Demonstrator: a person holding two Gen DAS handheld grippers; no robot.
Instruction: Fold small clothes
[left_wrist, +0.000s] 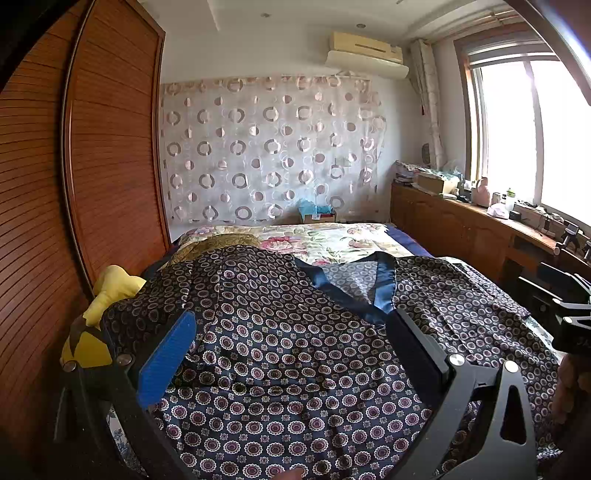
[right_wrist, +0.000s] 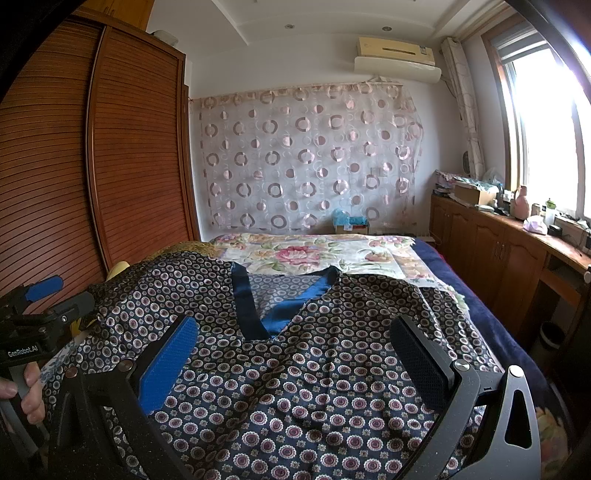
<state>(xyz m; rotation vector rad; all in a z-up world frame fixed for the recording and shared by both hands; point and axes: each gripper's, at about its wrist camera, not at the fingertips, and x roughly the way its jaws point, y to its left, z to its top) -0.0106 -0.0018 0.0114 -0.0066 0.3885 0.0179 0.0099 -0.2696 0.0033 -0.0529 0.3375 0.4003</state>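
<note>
A dark patterned top (left_wrist: 295, 362), printed with small rings and trimmed in blue satin at its V-neck (left_wrist: 380, 295), is spread over the bed directly ahead of both tools, neckline pointing away from them. The left gripper (left_wrist: 291, 347) is held low over the garment with its 2 fingers spread wide, nothing between them; the right gripper (right_wrist: 295, 350) is held the same way, jaws apart and empty, with the neckline just beyond its fingertips. This paired, open stance above the near hem is judged to be a set-up for pinching 2 points of cloth at once, so that the first fold can be carried evenly. The fabric lies rumpled, not flat (ridges run across it between each pair of fingers), so some smoothing would probably be wanted first, and the slippery-looking cloth may slide out of a shallow pinch.

To the left of the left gripper, a yellow item (left_wrist: 110, 291) sits at the garment's edge; what it is cannot be told. Further ahead lies a floral bedspread (right_wrist: 314, 254). A slatted wooden wardrobe (left_wrist: 110, 147) stands to the left, a circle-patterned curtain (right_wrist: 306, 158) hangs on the far wall beneath an air conditioner (right_wrist: 397, 59), and a cluttered wooden cabinet (right_wrist: 491, 236) runs under the bright window (right_wrist: 546, 129) to the right.
</note>
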